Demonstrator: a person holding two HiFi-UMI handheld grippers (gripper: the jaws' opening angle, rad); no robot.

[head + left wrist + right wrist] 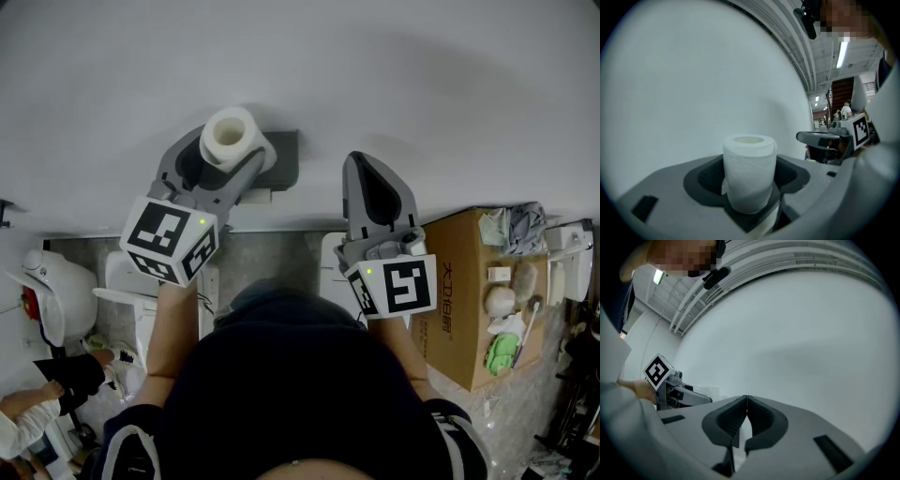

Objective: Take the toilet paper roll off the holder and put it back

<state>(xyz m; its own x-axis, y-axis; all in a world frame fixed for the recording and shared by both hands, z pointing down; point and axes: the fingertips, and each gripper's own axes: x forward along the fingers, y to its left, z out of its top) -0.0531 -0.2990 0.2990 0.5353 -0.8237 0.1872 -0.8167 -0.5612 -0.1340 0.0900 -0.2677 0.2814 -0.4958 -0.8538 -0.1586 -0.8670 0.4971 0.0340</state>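
Observation:
A white toilet paper roll (pixel 230 134) stands upright between the jaws of my left gripper (pixel 228 155), which is shut on it close to the white wall. In the left gripper view the roll (pixel 749 171) fills the dark pads, its hollow core facing up. Just right of the roll, a dark grey holder (pixel 284 159) is fixed to the wall, partly hidden by the gripper. My right gripper (pixel 373 187) hangs to the right of the holder, shut with nothing in it. Its pads meet in the right gripper view (pixel 746 401).
A white wall (pixel 422 84) fills the far side. An open cardboard box (pixel 461 291) with small items stands on the floor at right. White fixtures (pixel 56 286) and a crouching person (pixel 37 403) are at lower left.

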